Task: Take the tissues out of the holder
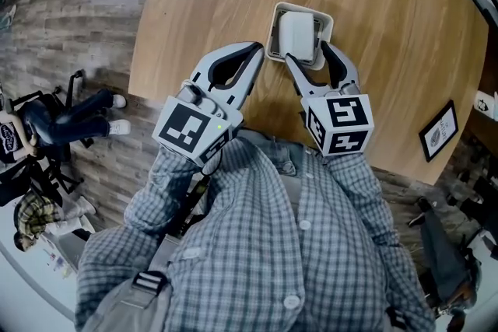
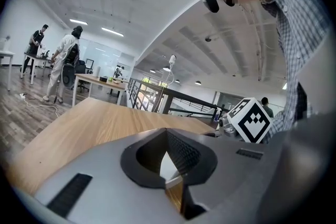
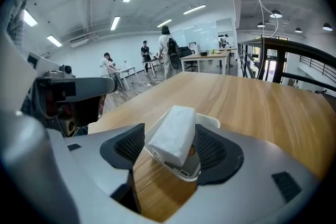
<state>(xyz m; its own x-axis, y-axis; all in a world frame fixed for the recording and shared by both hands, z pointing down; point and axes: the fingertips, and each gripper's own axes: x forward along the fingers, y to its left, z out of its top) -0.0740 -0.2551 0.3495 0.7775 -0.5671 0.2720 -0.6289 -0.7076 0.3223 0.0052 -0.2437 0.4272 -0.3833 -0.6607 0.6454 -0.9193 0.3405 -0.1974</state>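
A white tissue pack (image 1: 296,33) stands tilted in a white holder (image 1: 273,26) on the round wooden table (image 1: 373,4). My right gripper (image 1: 306,52) is open, one jaw on each side of the holder's near end. In the right gripper view the tissue pack (image 3: 176,134) leans out of the holder (image 3: 211,122) between the pads, which do not press on it. My left gripper (image 1: 261,50) is shut, its tips just left of the holder's near corner with nothing in them. In the left gripper view (image 2: 167,136) the tips meet over bare wood.
A small black framed sign (image 1: 439,130) stands near the table's right edge. The table's near edge runs just under both grippers. A seated person (image 1: 70,117) and a chair are on the floor to the left. People stand at desks far off (image 3: 167,47).
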